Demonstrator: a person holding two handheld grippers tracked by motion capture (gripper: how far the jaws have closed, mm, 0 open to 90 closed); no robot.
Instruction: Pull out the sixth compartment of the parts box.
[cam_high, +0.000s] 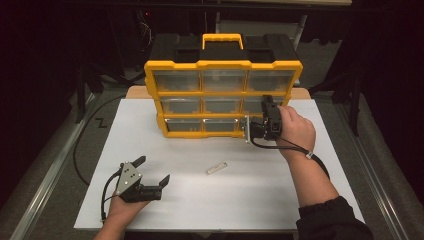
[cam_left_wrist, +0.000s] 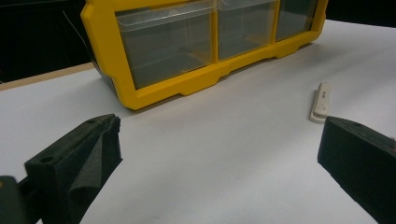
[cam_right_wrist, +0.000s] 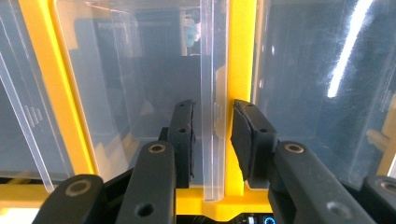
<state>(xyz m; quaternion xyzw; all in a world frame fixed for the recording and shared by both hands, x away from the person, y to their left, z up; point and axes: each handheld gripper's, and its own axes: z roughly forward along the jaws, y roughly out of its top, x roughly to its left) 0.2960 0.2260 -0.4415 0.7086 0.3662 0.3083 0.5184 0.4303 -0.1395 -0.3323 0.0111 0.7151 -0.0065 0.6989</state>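
Because the yellow drawer cabinet (cam_high: 223, 92) had been stood upright near the far edge of the white board (cam_high: 200, 200), its clear drawer fronts could be reached level, and the right gripper (cam_high: 250, 129) was set at the bottom right drawer (cam_high: 255, 122), jaws straddling the clear pull lip (cam_right_wrist: 212, 140); whether the pads pressed on it could not be told. The left gripper (cam_high: 152, 170) was rested near the near left corner, jaws spread and empty, seemingly kept clear. A small white stick (cam_high: 216, 168) was left mid-board.
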